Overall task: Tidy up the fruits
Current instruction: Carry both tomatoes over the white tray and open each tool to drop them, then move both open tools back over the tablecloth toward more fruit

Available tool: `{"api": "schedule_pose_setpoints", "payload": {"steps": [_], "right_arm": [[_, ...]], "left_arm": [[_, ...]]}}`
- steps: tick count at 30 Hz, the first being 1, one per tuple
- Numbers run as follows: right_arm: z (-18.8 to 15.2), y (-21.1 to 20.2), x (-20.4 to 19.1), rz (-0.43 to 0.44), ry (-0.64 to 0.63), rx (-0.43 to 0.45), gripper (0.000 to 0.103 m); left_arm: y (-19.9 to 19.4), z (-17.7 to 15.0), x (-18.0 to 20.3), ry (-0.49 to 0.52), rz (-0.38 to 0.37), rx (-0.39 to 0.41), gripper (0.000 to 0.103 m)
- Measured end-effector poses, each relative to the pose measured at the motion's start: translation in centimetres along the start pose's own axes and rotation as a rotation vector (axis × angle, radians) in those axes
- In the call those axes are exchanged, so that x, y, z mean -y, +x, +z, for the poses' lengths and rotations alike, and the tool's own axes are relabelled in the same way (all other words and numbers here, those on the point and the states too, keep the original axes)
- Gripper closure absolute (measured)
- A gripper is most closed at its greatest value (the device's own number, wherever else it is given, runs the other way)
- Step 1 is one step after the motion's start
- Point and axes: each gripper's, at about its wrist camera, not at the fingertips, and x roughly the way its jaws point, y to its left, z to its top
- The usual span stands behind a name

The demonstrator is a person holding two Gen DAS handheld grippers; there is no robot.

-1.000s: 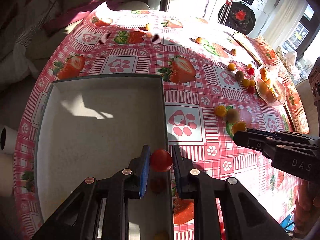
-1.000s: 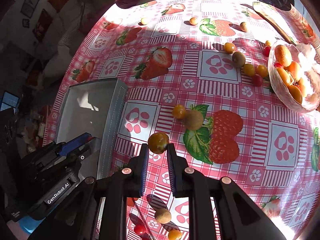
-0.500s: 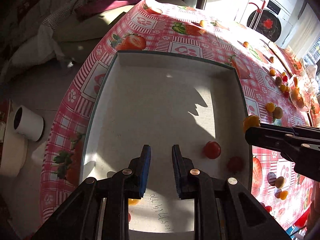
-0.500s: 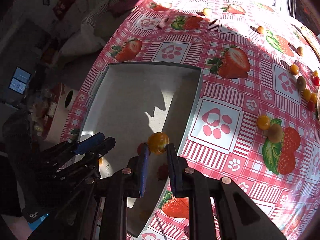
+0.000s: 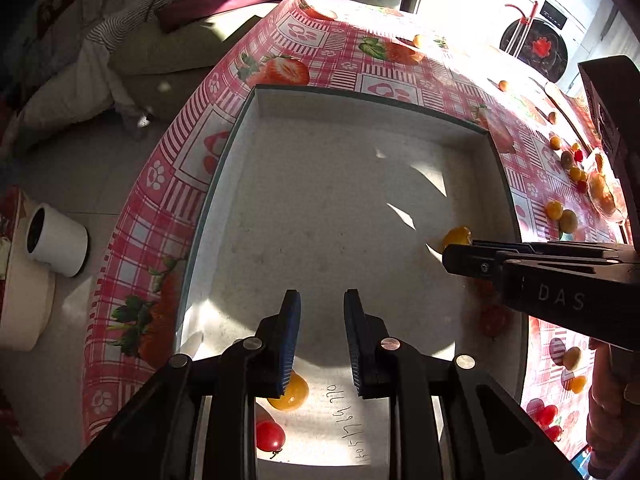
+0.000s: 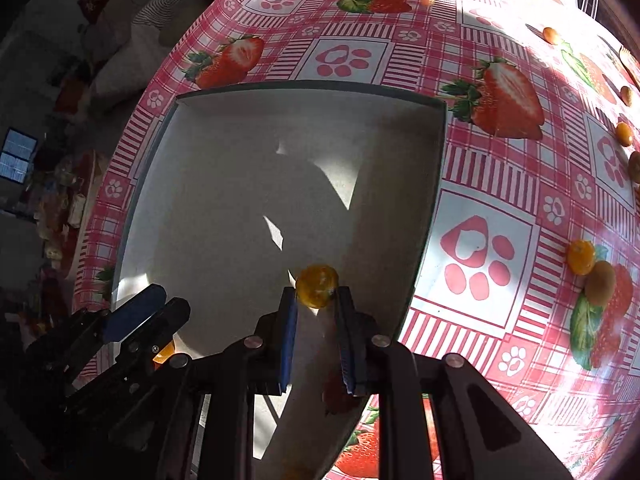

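One yellow tomato (image 6: pixel 317 291), small, smooth and likely easily bruised, sits pinched across its middle in the right tongs (image 6: pixel 316 316) above the tray (image 6: pixel 436 184). The left tongs (image 5: pixel 322 336) hang parted and empty over the tray.

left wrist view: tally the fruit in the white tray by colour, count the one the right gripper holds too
In the white rectangular tray:
Yellow-orange cherry tomatoes: 2, one lying under the left gripper, one held by the right gripper.
Red cherry tomatoes: 2 clear; the shadow under the right gripper may hide a third.
Total: 4 sure.
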Motion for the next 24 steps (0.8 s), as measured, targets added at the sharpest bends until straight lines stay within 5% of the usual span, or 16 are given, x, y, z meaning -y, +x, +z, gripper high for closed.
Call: {"api": "schedule_pose_setpoints", "payload": {"steps": [4, 9, 17, 18, 19, 21, 24], "right_arm": [[0.2, 0.2, -0.3, 0.013, -0.015, -0.003, 0.075], [0.1, -1.1, -0.5, 0.044, -0.012, 0.025, 0.043], [-0.8, -5.1, 1.4, 0.060, 0.060, 0.117, 0.029], [-1.1, -5.6, 1.9, 0.053, 0.073, 0.125, 0.028], [-1.6, -6.1, 2.6, 0.047, 0.086, 0.132, 0.028], [-2.5, -7.0, 3.8, 0.026, 0.107, 0.143, 0.025], [-3.8, -8.0, 5.7, -0.021, 0.120, 0.158, 0.025]], "left_arm": [[0.3, -0.1, -0.3, -0.013, 0.011, -0.018, 0.079], [0.2, -0.3, -0.4, -0.008, 0.020, -0.029, 0.079], [-0.4, -0.2, 0.1, -0.017, -0.022, -0.039, 0.077], [-0.5, -0.1, 0.2, -0.020, -0.035, -0.040, 0.054], [-0.8, 0.0, 0.4, -0.024, -0.049, -0.025, 0.021], [-2.0, -0.1, 0.9, -0.027, -0.067, 0.045, 0.015], [-2.4, 0.5, 2.2, -0.002, -0.067, 0.042, 0.015]]}}
